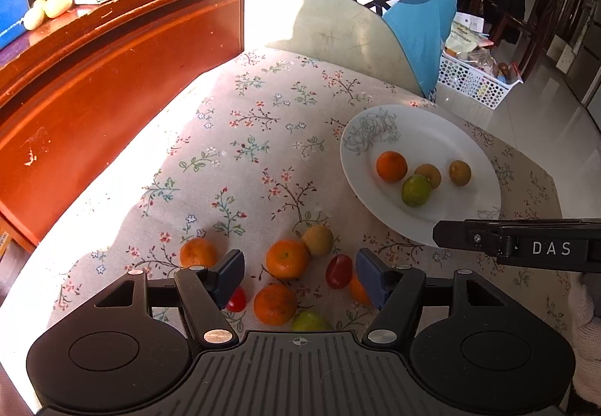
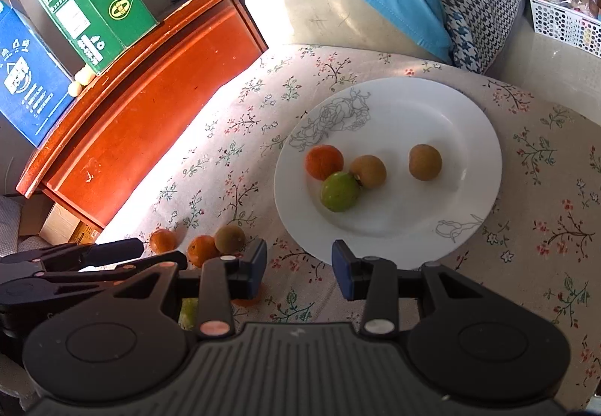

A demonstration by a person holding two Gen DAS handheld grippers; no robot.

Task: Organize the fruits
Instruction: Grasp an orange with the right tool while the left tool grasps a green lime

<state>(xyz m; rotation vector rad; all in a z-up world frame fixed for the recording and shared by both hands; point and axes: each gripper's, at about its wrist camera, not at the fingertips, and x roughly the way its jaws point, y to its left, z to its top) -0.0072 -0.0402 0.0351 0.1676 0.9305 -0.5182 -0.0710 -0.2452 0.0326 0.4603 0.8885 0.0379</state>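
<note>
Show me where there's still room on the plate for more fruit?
The white plate is bare along its right side and near rim, beyond the lone brown fruit. It's crowded mid-left, where the orange, green fruit and another brown one cluster.

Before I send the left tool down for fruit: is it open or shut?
Open. The left tool has its blue pads wide apart with nothing between them, above the orange tangerines on the floral tablecloth.

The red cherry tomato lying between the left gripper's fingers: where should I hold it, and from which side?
Grip the red cherry tomato across its narrow middle, coming from above. It lies elongated on the cloth, an orange touching its right side, so the left gripper, now open, needs care there.
</note>
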